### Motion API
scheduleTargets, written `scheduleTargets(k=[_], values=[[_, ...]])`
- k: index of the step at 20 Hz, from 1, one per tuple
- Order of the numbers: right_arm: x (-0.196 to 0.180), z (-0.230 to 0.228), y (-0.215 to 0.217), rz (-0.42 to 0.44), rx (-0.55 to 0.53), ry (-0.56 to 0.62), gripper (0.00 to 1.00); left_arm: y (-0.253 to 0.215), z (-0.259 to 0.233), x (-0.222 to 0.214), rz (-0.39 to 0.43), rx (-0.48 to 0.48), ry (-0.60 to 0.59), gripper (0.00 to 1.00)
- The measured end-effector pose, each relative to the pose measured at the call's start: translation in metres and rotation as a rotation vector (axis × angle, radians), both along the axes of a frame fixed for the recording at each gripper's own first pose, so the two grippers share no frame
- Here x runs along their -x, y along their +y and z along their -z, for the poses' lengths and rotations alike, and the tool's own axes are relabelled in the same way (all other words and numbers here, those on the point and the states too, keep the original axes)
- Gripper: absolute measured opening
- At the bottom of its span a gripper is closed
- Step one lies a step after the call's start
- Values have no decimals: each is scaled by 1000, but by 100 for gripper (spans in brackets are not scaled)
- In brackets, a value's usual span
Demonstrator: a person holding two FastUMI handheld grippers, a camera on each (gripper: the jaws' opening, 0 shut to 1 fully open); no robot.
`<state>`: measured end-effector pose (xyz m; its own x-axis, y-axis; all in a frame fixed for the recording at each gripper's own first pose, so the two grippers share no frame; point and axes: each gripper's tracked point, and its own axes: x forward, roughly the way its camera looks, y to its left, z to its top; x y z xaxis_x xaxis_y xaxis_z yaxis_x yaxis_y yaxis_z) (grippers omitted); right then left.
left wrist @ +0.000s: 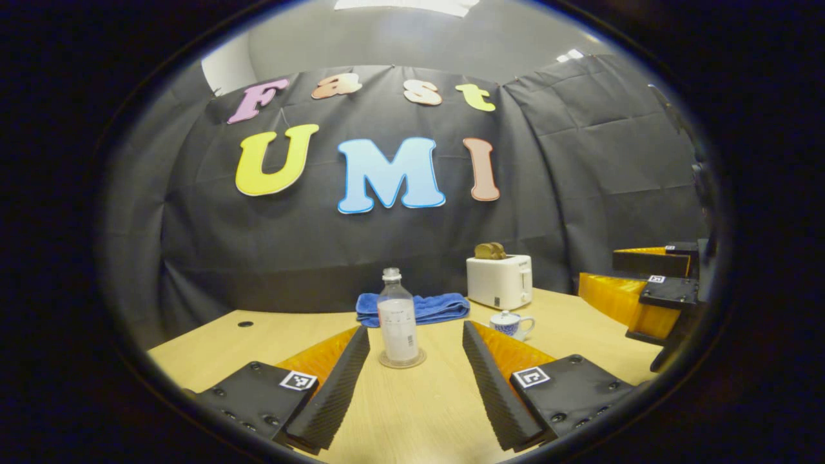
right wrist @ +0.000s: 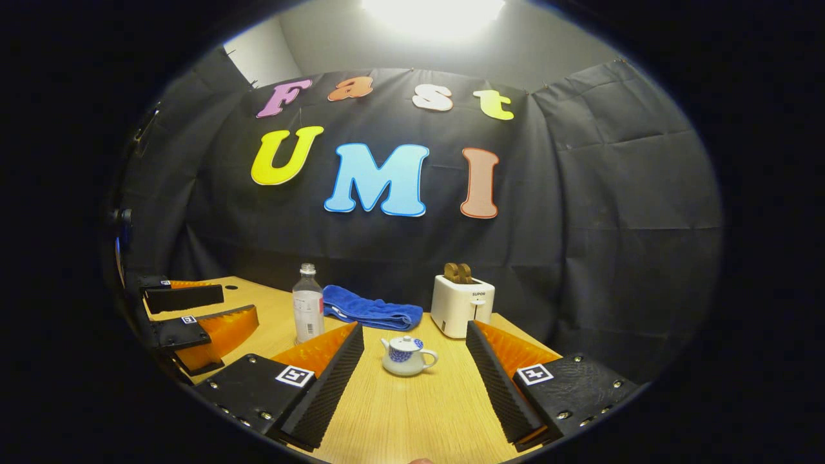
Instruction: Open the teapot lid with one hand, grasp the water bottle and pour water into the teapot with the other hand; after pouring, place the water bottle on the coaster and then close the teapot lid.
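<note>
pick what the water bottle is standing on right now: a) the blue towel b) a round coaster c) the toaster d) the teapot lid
b, in the left gripper view the water bottle stands upright on the round coaster on the table, with the blue towel lying behind it.

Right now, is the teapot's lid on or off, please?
On: the lid sits seated atop the teapot, knob up, on the table.
</note>
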<state>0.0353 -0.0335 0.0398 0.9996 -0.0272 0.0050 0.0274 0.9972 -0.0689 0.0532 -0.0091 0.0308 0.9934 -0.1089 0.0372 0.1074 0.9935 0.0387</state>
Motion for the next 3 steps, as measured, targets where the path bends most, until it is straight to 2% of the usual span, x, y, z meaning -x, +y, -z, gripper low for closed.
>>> scheduleTargets(k=[3], values=[[15, -4, 4, 0, 8, -16, 98, -3, 1, 15, -5, 9, 7, 97]])
